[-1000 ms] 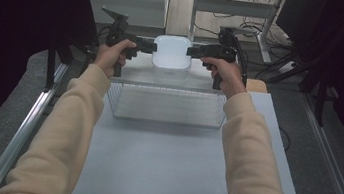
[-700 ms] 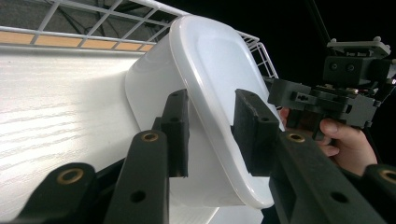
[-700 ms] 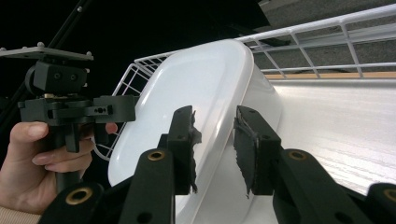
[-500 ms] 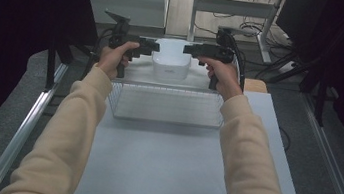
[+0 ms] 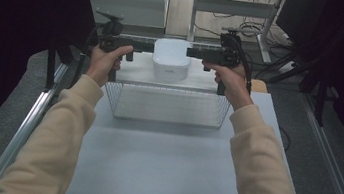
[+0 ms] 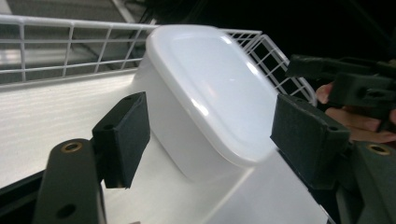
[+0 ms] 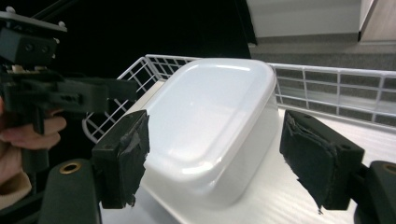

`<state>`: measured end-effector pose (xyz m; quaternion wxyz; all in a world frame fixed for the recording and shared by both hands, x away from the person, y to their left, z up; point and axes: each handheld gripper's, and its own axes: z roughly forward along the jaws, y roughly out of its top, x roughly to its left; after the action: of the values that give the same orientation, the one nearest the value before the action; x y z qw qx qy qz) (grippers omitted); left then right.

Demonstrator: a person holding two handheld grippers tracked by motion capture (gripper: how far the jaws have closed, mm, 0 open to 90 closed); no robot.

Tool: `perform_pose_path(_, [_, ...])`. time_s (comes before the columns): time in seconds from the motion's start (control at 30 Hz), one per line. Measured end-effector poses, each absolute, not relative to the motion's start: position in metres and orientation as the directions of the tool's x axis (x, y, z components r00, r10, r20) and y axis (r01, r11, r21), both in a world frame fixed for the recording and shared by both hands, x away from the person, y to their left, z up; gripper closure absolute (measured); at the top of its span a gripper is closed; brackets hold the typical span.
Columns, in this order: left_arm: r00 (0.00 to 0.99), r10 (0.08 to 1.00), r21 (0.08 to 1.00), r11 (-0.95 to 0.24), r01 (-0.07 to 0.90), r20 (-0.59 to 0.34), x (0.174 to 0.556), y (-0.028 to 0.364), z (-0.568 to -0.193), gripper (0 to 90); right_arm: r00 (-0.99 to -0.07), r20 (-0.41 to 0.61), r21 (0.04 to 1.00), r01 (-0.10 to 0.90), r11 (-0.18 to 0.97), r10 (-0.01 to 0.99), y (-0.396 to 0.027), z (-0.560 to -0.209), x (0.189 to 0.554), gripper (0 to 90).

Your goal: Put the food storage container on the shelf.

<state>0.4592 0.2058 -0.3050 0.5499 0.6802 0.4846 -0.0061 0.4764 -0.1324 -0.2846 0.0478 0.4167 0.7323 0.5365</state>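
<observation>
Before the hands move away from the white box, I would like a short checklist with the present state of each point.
1. Left gripper fingers off the white box: ok, jaws have just been opening, pads apart from its walls.
2. Right gripper released: ok, likewise opened.
3. Box resting level on the white surface: ok.
4. Lid seated: ok on the sides in sight.
5. Box between the jaws, so a straight pull back is needed: ok.
6. Wire basket below the wrists, not snagged: cannot tell.

Glossy white plastic box (image 6: 210, 93), wire basket (image 5: 168, 107)
</observation>
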Motion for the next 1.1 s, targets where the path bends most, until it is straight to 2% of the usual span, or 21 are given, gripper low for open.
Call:
perform_pose_path(0.2, [0.568,0.684,0.797,0.031,0.604,-0.457,0.422,0.211,-0.304,28.1,-0.679,0.345,0.847,0.523,0.097,0.649,-0.152,-0.29,0.45,23.9])
perform_pose_path(0.33, [0.589,0.71,0.829,-0.013,0.559,-0.386,0.39,0.216,-0.313,27.5,-0.697,0.31,0.86,0.496,0.123,0.647,-0.165,-0.302,0.429,23.8])
perform_pose_path(0.47, [0.595,0.72,0.847,-0.02,0.531,-0.357,0.359,0.222,-0.325,26.6,-0.711,0.27,0.875,0.462,0.142,0.649,-0.176,-0.316,0.405,23.9])
perform_pose_path(0.5, [0.6,0.722,0.853,-0.025,0.522,-0.346,0.343,0.226,-0.334,26.5,-0.72,0.24,0.886,0.437,0.157,0.651,-0.182,-0.325,0.389,23.8])
perform_pose_path(0.73, [0.588,0.732,0.856,-0.015,0.518,-0.343,0.303,0.232,-0.369,26.3,-0.722,0.173,0.896,0.398,0.197,0.67,-0.198,-0.349,0.353,23.9])
perform_pose_path(0.87, [0.581,0.755,0.843,-0.071,0.533,-0.304,0.282,0.226,-0.402,26.3,-0.716,0.151,0.897,0.388,0.21,0.681,-0.214,-0.375,0.33,23.9])
perform_pose_path(1.1, [0.566,0.777,0.813,-0.126,0.568,-0.275,0.27,0.224,-0.431,25.3,-0.696,0.171,0.862,0.448,0.236,0.697,-0.236,-0.416,0.31,23.9])
